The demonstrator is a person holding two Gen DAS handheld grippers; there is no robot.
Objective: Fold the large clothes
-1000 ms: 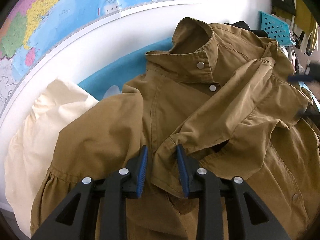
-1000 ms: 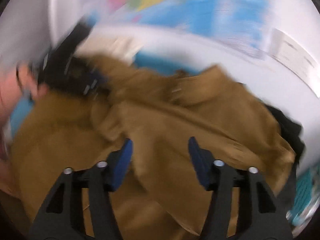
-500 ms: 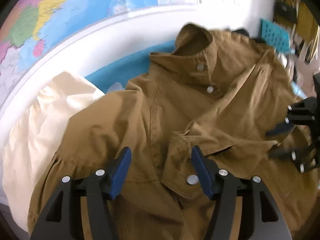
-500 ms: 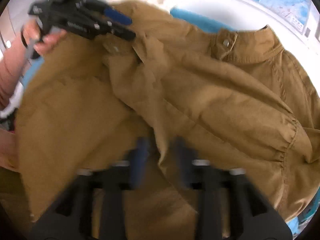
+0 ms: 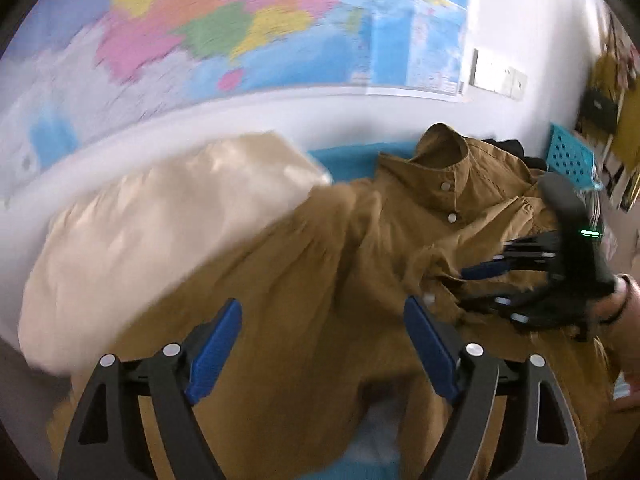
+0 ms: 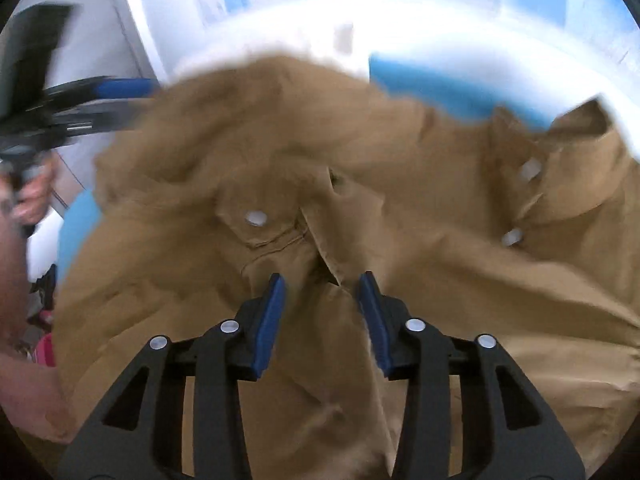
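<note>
Lying across the middle of both views, the tan cotton snap-button jacket spreads over a blue sheet, a cream pillow at left. The left gripper hangs spread and empty above it. At right, the right gripper straddles a cuff fold, pads narrowed, likely to pinch it; contact unclear.

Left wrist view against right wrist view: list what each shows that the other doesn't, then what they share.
Only the left wrist view shows the cream pillow, the teal perforated basket and the right gripper at the folded sleeve. Only the right wrist view shows the sleeve cuff with its snap up close, and the left gripper from outside. Both show the brown jacket, its snap-buttoned collar, the blue sheet and the wall map.
</note>
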